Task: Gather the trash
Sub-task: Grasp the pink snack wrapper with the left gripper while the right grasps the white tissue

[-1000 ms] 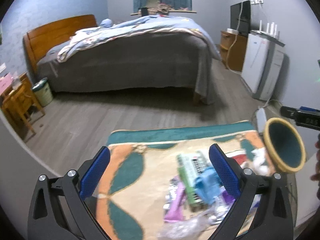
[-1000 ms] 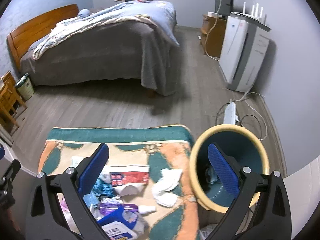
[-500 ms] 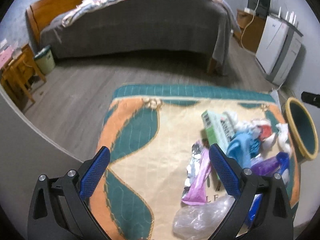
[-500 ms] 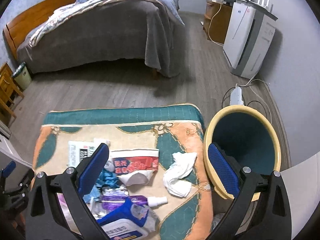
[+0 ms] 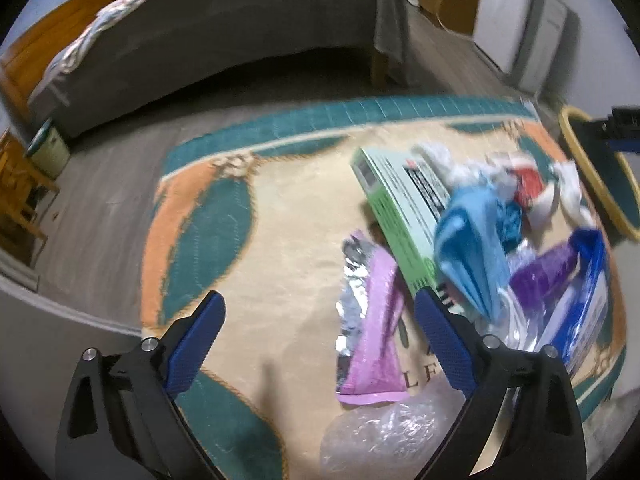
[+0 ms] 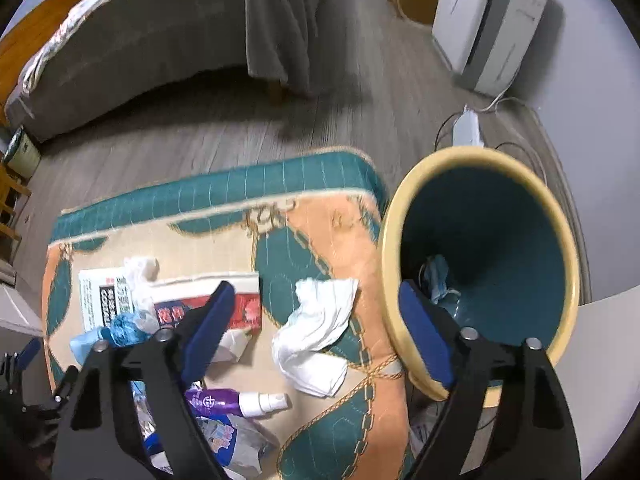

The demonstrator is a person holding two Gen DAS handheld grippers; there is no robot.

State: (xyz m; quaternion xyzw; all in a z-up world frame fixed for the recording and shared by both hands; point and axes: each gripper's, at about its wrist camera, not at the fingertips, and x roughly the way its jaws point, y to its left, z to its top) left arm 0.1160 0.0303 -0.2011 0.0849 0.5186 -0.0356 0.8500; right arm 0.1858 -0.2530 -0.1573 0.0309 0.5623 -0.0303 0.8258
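Both grippers have dropped toward the litter on the patterned cloth (image 6: 320, 240); the right gripper (image 6: 316, 320), fingers just narrowing yet grasping nothing, straddles the crumpled tissue (image 6: 316, 336). Left gripper (image 5: 320, 336) hangs released above the purple wrapper (image 5: 372, 328). Next: pinch the tissue and carry it to the bin (image 6: 480, 160) beside it.

Left wrist view's smeared with motion blur so the green box (image 5: 400, 216) print is unreadable, the clear plastic bag (image 5: 384, 436) runs off the bottom edge, and the bin (image 5: 600, 184) gets clipped at right.
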